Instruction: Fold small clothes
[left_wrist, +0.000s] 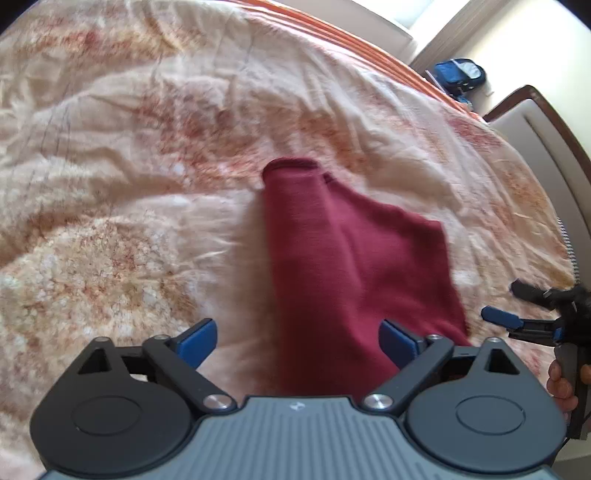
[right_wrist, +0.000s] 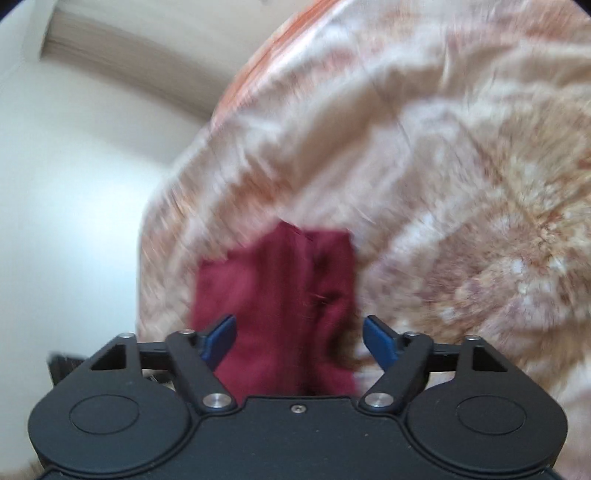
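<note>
A wide bed covered by a crumpled cream blanket with a rust-orange pattern (left_wrist: 129, 184) serves as the folding surface. On it lies the small dark-red knit garment (left_wrist: 351, 258), laid flat with one side doubled over, a narrow cuff end pointing away; it looks partly folded. The left gripper (left_wrist: 299, 341) hangs above its near edge with blue pads spread wide, holding nothing. The right gripper (right_wrist: 299, 339) likewise stands open and empty over the cloth, probably released to let the fold settle.
</note>
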